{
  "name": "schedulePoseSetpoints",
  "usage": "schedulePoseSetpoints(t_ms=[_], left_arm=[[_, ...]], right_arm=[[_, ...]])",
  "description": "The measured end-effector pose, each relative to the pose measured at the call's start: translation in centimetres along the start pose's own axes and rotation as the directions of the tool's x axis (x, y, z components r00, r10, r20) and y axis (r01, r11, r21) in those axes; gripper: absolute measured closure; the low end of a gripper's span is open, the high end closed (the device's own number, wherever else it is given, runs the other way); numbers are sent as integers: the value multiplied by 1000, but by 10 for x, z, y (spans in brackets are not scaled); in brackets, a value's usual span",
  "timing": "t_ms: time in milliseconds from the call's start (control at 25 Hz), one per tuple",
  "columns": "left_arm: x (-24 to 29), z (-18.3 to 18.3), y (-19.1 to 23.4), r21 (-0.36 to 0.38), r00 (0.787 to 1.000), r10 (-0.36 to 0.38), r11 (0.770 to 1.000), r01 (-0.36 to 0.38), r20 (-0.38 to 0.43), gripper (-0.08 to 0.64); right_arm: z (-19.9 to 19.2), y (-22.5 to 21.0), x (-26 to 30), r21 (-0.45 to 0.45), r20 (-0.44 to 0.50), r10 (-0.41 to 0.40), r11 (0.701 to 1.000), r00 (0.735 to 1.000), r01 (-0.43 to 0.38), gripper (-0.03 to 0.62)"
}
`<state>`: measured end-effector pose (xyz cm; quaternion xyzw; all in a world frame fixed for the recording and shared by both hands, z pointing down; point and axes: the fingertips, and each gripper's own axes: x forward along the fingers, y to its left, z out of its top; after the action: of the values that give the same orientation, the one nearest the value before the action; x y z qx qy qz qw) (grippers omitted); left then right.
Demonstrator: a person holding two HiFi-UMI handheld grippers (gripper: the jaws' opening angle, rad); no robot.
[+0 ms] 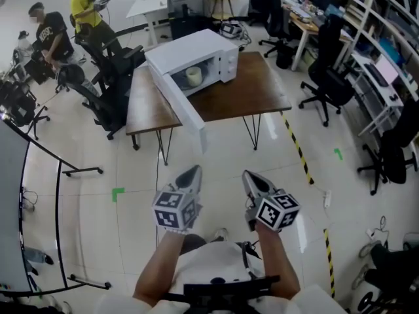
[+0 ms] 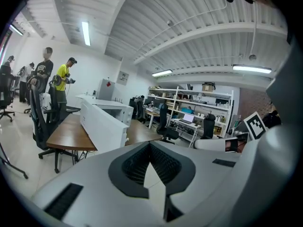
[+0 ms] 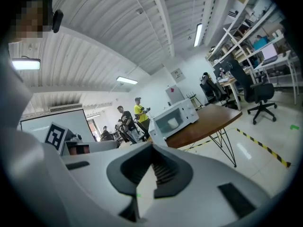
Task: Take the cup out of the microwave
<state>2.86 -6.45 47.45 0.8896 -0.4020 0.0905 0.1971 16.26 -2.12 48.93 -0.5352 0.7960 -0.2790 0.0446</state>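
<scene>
Head view: microwave (image 1: 196, 61) on the table (image 1: 255, 90), door (image 1: 186, 113) hanging open toward us. Cup (image 1: 194, 75) sits inside the cavity, untouched. Left gripper (image 1: 188, 175) and right gripper (image 1: 256, 180) are side by side over the floor (image 1: 131, 156), well short of the table, both aimed at the microwave.

Left gripper view: jaws together, nothing between them. The open door (image 2: 102, 126) is ahead and blocks the cavity, so no cup visible here.

Right gripper view: jaws together, empty. Microwave (image 3: 176, 117) ahead, cup (image 3: 172, 122) visible inside.

Status, my read: door open is done, nothing else. Left to do: close the distance, open one gripper, reach in, clamp the cup, pull it out past the door.
</scene>
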Motion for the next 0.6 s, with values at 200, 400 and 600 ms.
schedulePoseSetpoints(t_ms=[200, 400, 600], left_arm=[[19, 20, 9, 29, 999, 40, 999, -41, 11, 565], [39, 41, 25, 53, 997, 82, 995, -83, 8, 565], [65, 56, 56, 60, 993, 121, 991, -121, -4, 565]], right_arm=[[14, -7, 22, -23, -14, 47, 999, 999, -47, 595], [38, -7, 53, -53, -13, 88, 995, 996, -89, 595], [52, -10, 92, -78, -20, 120, 989, 993, -121, 594]])
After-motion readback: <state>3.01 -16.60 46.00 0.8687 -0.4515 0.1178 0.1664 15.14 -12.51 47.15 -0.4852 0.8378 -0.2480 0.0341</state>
